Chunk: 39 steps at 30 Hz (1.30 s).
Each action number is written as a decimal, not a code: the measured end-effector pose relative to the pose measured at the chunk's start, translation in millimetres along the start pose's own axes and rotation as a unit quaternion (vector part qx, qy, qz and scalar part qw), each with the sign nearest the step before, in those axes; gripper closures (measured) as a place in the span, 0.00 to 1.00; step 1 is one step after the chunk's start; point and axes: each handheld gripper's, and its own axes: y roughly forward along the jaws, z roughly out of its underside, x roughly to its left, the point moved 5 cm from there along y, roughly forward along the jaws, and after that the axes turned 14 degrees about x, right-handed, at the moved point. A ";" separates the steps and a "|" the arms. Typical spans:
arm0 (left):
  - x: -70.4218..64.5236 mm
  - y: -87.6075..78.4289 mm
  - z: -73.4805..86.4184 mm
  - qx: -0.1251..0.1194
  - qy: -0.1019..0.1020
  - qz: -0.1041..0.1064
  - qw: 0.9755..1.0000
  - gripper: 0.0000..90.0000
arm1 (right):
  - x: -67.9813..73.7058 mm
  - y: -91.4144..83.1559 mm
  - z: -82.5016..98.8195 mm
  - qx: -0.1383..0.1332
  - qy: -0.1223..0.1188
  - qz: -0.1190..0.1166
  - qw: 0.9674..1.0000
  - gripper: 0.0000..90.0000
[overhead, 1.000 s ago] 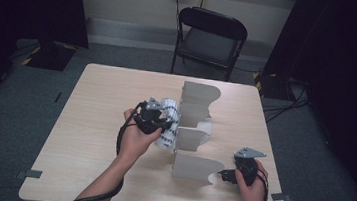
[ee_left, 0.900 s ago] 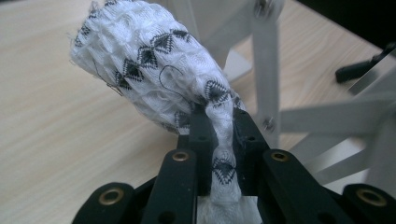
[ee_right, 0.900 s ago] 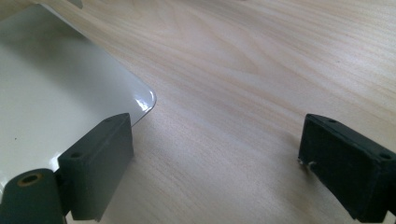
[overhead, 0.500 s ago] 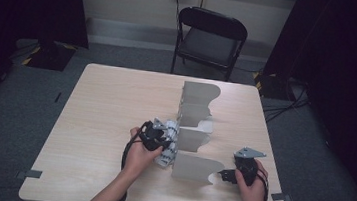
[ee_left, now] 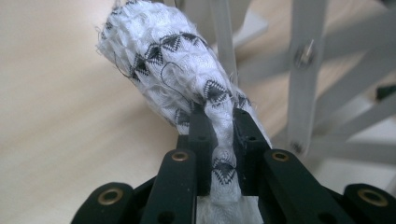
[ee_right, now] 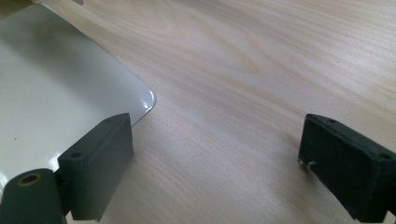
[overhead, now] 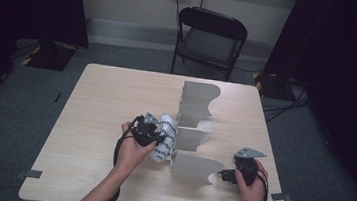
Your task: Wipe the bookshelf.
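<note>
A rolled white cloth with a black zigzag pattern lies against the left side of a grey divider rack in the middle of the table. My left gripper is shut on it. In the left gripper view the cloth is pinched between the black jaws, with the rack's crossed grey bars just to the right. My right gripper rests at the rack's near right corner. In the right gripper view it stands open, its left jaw over the rack's pale base plate.
The light wooden table has bare room to the left of the rack and along its far edge. A black folding chair stands beyond the far side. Cables lie on the grey floor at the right.
My left hand has brought the cloth nearer to the person and lower, beside the rack's near dividers. The right hand has kept still.
</note>
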 end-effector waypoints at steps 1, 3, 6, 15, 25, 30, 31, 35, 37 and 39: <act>0.7 -8.2 -6.7 -0.010 0.002 -0.004 1.000 0.89 | 0.1 0.0 0.0 0.000 0.001 0.000 1.000 0.10; 1.6 -22.4 -18.3 -0.022 0.009 -0.009 1.000 0.89 | 0.0 0.0 0.0 0.000 0.000 0.000 1.000 0.10; 0.3 -44.3 -38.6 -0.048 0.014 -0.013 0.999 0.89 | 0.0 0.0 0.0 0.000 0.000 0.000 1.000 0.10; -11.4 -43.0 -57.3 -0.055 0.036 -0.011 0.998 0.89 | 0.0 0.0 0.0 0.000 0.000 0.000 1.000 0.10; -15.4 6.4 -24.8 -0.013 0.033 0.003 0.999 0.89 | 0.2 0.1 -0.1 -0.001 -0.002 -0.001 1.000 0.10; -18.3 22.4 -5.4 0.008 0.030 0.010 0.999 0.89 | 0.3 0.1 -0.1 -0.001 -0.003 -0.001 1.000 0.10; -19.2 25.2 -2.1 0.011 0.032 0.009 0.999 0.89 | 0.2 0.1 0.0 0.000 -0.004 -0.001 1.000 0.10; -23.2 39.5 17.1 0.025 0.029 0.015 0.999 0.89 | 0.4 0.1 0.0 0.000 -0.005 -0.002 1.000 0.10; -23.3 44.1 24.2 0.031 0.026 0.017 0.999 0.89 | 0.4 0.1 0.0 0.000 -0.005 -0.002 1.000 0.10; -22.7 47.2 29.7 0.036 0.024 0.018 0.999 0.89 | 0.4 0.1 0.0 0.000 -0.005 -0.002 1.000 0.10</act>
